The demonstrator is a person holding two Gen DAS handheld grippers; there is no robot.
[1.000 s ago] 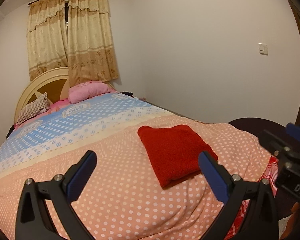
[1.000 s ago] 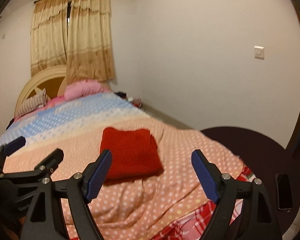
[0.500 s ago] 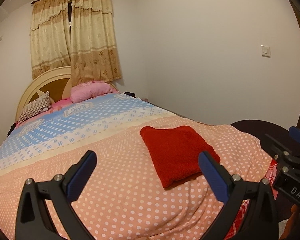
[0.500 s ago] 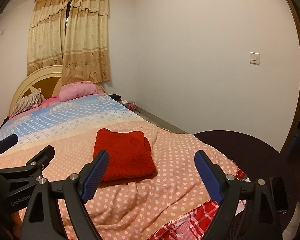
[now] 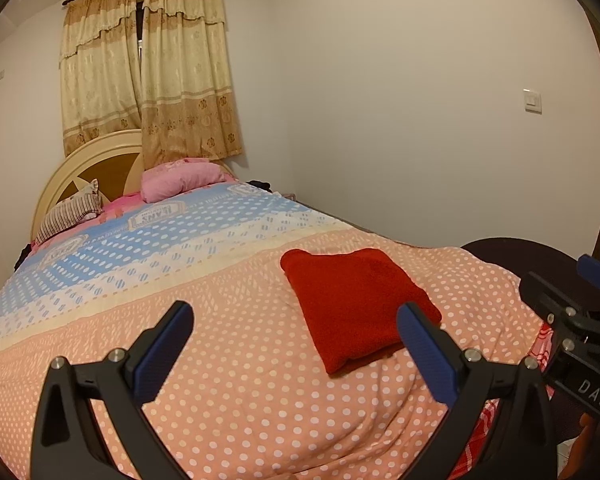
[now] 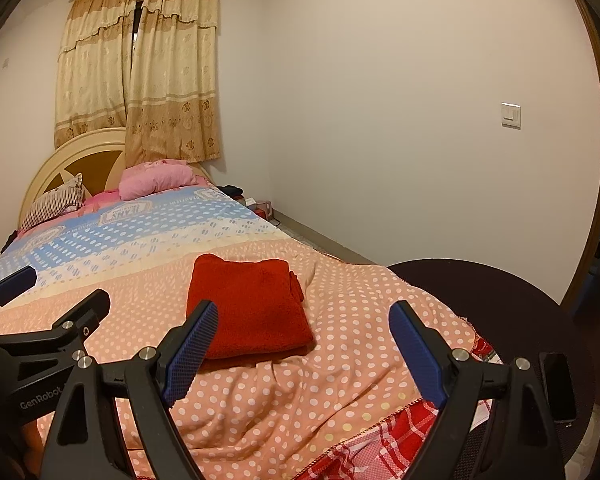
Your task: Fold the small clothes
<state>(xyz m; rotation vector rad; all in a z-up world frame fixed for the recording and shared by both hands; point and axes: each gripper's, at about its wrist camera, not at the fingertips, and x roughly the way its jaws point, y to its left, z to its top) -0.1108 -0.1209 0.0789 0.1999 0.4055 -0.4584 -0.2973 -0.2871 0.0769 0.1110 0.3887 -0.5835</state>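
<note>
Left gripper point(image 5: 294, 344) held level, jaws spread wide, blue pads point(image 5: 162, 350) facing each other, nothing between them. Right gripper point(image 6: 303, 346) the same: jaws wide apart, gripping nothing, just beside the left one.

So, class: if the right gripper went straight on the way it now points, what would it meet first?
Probably the polka-dot bedspread. The open right gripper aims along the bed just right of the folded red cloth, which lies by its left finger. It might clip the cloth's near corner; depth is unclear.
</note>
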